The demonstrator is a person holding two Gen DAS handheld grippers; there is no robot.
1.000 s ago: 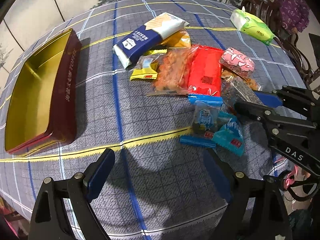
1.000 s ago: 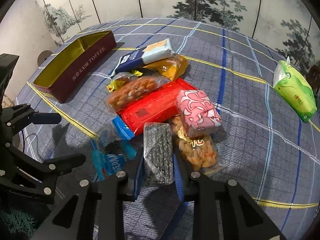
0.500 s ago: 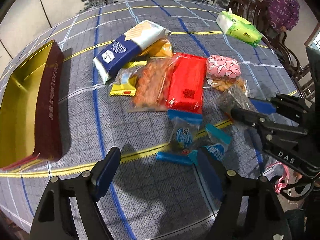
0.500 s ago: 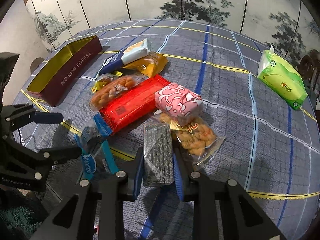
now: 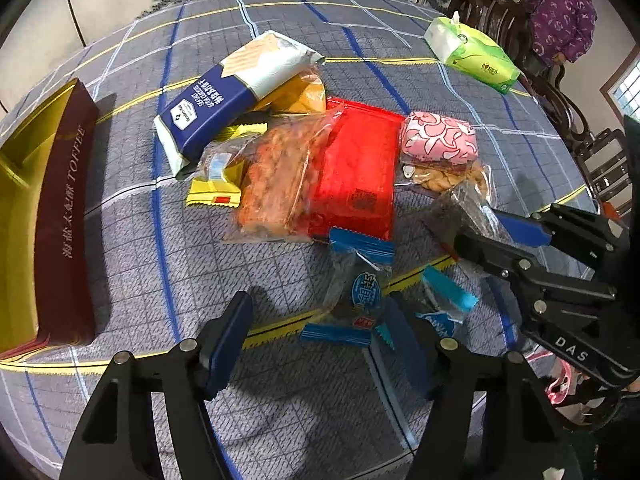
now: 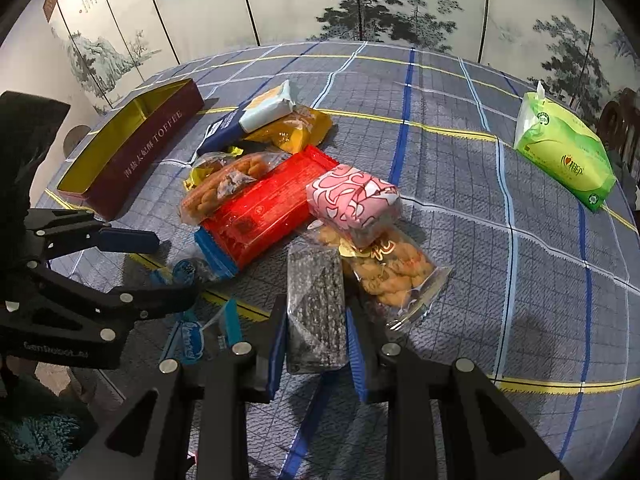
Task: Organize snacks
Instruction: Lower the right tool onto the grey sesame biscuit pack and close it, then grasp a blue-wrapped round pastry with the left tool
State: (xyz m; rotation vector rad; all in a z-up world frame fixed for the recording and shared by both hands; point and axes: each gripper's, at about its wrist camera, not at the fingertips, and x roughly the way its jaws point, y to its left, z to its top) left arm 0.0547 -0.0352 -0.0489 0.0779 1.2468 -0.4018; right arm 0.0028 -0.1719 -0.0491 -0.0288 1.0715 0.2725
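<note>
Our right hand-held gripper is clenched on a dark speckled snack packet, its pads pressing the packet's long sides near the edge of the tabletop closest to us; whether the packet is already lifted clear of the cloth we cannot tell. Our left hand-held gripper grips nothing: its jaws have just been closing and now straddle one of the small blue-ended candy wrappers without pressing on it, a second such wrapper lying just beside. We judge the job to be barely begun. The maroon toffee tin, which we take to be where the snacks belong, sits open toward the far left of the tabletop, and the part of its gold interior that we can see holds nothing. Everything else is heaped in the middle: the navy and white biscuit pack resting over an orange bag, a small yellow wrapper, a clear bag of fried snacks overlapping the red pack, and the pink patterned packet leaning on a clear bag of twists. A green tissue pack lies well apart toward the far right edge. So the first packet is in hand, a second is about to be gripped, and the whole pile is left to carry to the tin.
</note>
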